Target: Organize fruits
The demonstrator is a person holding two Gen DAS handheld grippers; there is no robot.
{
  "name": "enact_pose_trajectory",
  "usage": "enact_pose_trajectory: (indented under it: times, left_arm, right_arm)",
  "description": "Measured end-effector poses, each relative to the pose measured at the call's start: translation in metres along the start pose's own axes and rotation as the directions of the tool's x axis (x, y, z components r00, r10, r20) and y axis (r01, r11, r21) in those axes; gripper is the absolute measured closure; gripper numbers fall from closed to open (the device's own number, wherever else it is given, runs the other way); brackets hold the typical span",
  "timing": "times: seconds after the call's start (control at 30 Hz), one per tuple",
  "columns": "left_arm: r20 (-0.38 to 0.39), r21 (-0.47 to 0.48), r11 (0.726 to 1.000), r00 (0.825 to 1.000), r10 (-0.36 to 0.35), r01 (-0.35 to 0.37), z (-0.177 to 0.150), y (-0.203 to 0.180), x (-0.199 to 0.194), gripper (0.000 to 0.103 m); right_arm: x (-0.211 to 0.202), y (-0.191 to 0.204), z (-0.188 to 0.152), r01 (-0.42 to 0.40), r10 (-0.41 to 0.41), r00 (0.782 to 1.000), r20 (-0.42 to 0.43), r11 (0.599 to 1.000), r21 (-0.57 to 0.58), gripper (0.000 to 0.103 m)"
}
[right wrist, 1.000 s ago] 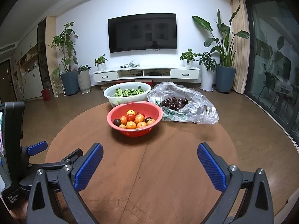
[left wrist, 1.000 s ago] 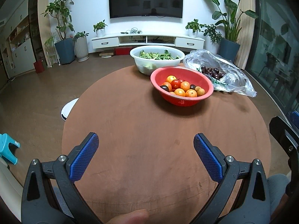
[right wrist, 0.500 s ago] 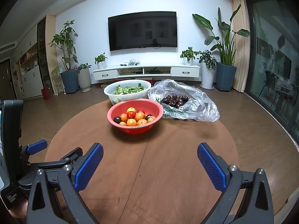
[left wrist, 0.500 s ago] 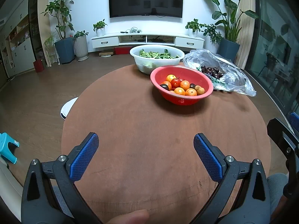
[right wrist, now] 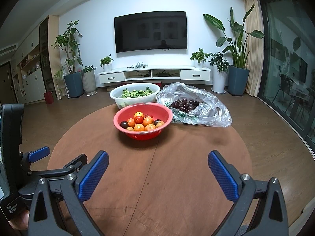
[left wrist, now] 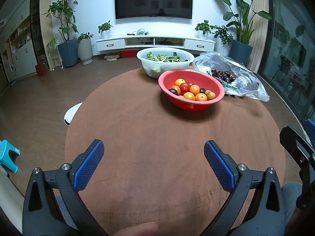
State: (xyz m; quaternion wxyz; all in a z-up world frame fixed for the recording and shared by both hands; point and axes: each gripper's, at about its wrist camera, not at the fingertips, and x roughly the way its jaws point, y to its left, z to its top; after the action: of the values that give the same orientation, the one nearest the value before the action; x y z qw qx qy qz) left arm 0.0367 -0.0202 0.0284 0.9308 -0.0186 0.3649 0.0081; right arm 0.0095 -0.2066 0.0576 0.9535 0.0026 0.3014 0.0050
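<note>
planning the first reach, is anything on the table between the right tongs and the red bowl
Nothing: in the right wrist view only bare brown table lies between the open right tongs and the red bowl.

On the worktop (right wrist: 177, 167): two bowls, one red bowl (right wrist: 143, 118) and one white bowl (right wrist: 134, 96) of greens, plus one clear plastic bag (right wrist: 204, 108) of dark cherries, too clustered to count. In the red bowl, about six orange citrus fruits (right wrist: 148, 121), two red tomatoes (right wrist: 138, 119), two dark round fruits (right wrist: 124, 124), one small tan fruit (left wrist: 211, 96). Two claws, left claw (left wrist: 153, 153) and right claw (right wrist: 158, 163), each with two blue pads.
</note>
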Motion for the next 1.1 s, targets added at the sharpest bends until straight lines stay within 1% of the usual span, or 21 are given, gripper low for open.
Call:
enact_pose_trajectory:
  times: [1.1]
  left_arm:
    - [0.002,0.001,1.0,1.0,-0.003,0.003,-0.0013,-0.0014,-0.001,0.0]
  right_arm:
    - [-0.0027,0.0003,0.0014,0.0,0.0,1.0,-0.003,1.0,0.0,0.0]
